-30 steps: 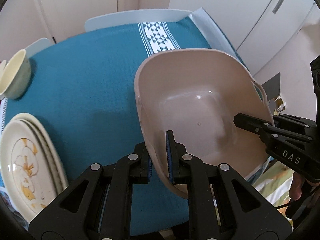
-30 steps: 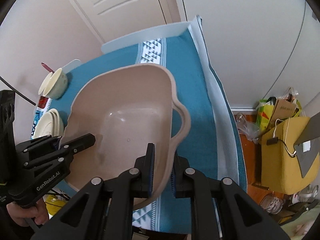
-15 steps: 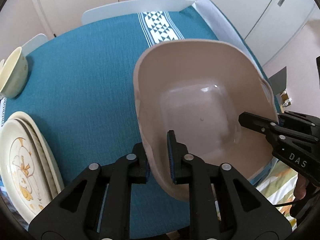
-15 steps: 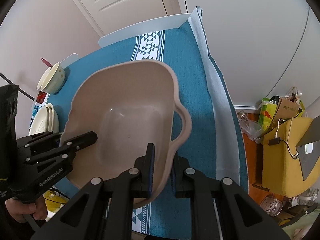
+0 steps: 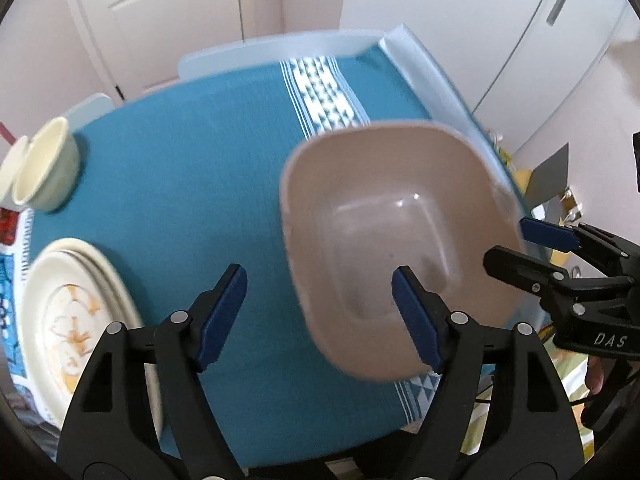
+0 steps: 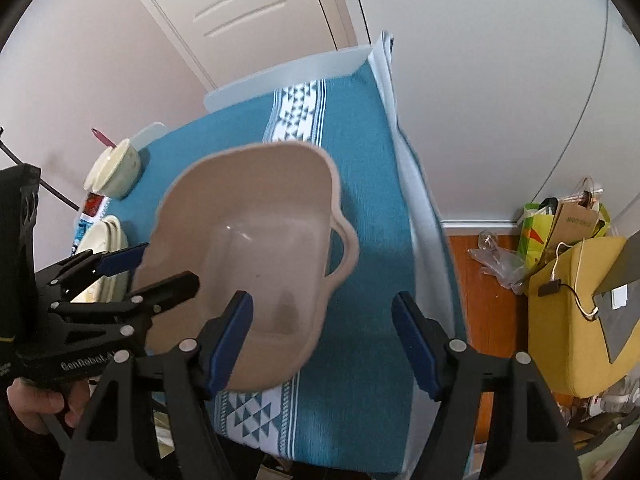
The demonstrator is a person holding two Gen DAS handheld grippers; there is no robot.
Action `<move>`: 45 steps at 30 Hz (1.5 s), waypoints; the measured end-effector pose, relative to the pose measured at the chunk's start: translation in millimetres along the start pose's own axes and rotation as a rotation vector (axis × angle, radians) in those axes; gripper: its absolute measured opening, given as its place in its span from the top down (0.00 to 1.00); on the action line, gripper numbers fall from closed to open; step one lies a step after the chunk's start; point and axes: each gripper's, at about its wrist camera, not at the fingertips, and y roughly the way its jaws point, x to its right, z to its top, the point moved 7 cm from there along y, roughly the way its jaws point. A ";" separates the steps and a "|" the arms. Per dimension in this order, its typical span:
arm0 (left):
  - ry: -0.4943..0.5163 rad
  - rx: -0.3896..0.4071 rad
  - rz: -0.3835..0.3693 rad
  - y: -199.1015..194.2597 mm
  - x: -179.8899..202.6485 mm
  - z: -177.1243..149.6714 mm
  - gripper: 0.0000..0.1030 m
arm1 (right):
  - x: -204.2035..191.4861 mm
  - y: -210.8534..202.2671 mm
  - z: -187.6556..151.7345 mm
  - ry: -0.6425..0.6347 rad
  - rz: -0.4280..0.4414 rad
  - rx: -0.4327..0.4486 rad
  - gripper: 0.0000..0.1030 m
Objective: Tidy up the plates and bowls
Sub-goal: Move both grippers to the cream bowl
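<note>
Spreading the left gripper [image 5: 318, 274] apart, blue pads opening and pressing on nothing, with the left wall of the beige plastic basin [image 5: 384, 220] standing loose between them. Pointing steeply down at the teal woven tablecloth [image 5: 180, 200].

Scanning from the left edge: passing the cream ceramic bowls [image 5: 44, 168], nested and tipped on their side at the far left corner; then passing the stack of cream flower-painted plates [image 5: 76, 320], lying flat at the near left edge, just beside the left gripper's outer finger. Leaving bare cloth between those dishes and the basin.

Reaching the basin at the right-hand part of the table, seemingly resting on the cloth (blurred, so not certain), long axis running roughly away from both cameras, looped handle on its right side.

Spreading the right gripper [image 6: 322, 300] likewise, jaws opening, gripping nothing, straddling the basin's handle-side wall without touching.

Judging the coming move: probably fetching plates or bowls into the basin, all lying to the left, so favouring the left hand as the nearer one and keeping the right beside the basin.
</note>
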 end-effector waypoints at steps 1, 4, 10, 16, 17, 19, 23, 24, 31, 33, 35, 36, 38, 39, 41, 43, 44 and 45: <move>-0.007 0.016 0.003 -11.0 -3.3 1.9 0.29 | -2.0 -6.5 2.0 -0.004 0.001 0.010 0.34; -0.038 0.074 0.022 -48.1 -19.6 8.0 0.29 | -20.8 -36.3 17.6 -0.056 0.010 0.067 0.34; -0.156 0.228 0.121 -134.6 -80.3 15.7 0.22 | -92.8 -83.8 58.3 -0.248 0.067 0.182 0.27; -0.297 0.399 0.218 -212.4 -154.6 18.4 0.00 | -196.4 -113.4 89.5 -0.480 0.159 0.332 0.11; -0.310 0.415 0.231 -218.7 -166.1 19.5 0.00 | -211.5 -113.6 92.8 -0.503 0.174 0.337 0.11; -0.329 0.427 0.264 -232.3 -194.1 21.0 0.00 | -239.3 -109.5 101.5 -0.537 0.191 0.324 0.11; -0.346 0.403 0.288 -234.6 -243.3 26.3 0.00 | -279.5 -88.4 124.3 -0.491 0.215 0.263 0.11; -0.356 0.393 0.275 -229.7 -258.7 27.6 0.00 | -286.2 -80.8 129.2 -0.481 0.222 0.246 0.11; -0.423 0.278 0.169 -174.2 -333.9 31.4 0.00 | -324.6 3.8 164.3 -0.387 0.192 0.102 0.11; -0.432 0.242 0.137 -151.1 -352.0 34.4 0.01 | -327.8 25.4 169.0 -0.350 0.184 0.056 0.11; -0.434 0.201 0.105 -126.8 -368.1 37.2 0.02 | -331.6 54.3 174.5 -0.306 0.177 0.000 0.11; -0.434 0.186 0.092 -115.8 -373.1 37.3 0.05 | -332.2 65.4 177.5 -0.291 0.169 -0.019 0.11; -0.437 0.151 0.054 -89.9 -383.4 41.0 0.10 | -332.2 89.7 178.7 -0.260 0.143 -0.057 0.14; -0.433 0.132 0.036 -77.0 -384.4 42.4 0.13 | -331.9 105.0 179.4 -0.236 0.133 -0.082 0.21; -0.422 0.081 0.011 -48.3 -390.1 44.1 0.21 | -330.5 129.3 179.5 -0.195 0.125 -0.126 0.29; -0.403 0.040 -0.009 -28.3 -388.3 44.1 0.32 | -326.9 154.9 176.9 -0.158 0.096 -0.169 0.37; -0.388 0.015 -0.023 -14.7 -387.2 44.5 0.35 | -324.8 160.6 176.9 -0.149 0.089 -0.181 0.40; -0.377 0.002 -0.030 -6.8 -386.1 45.5 0.39 | -323.2 171.7 174.8 -0.133 0.083 -0.201 0.45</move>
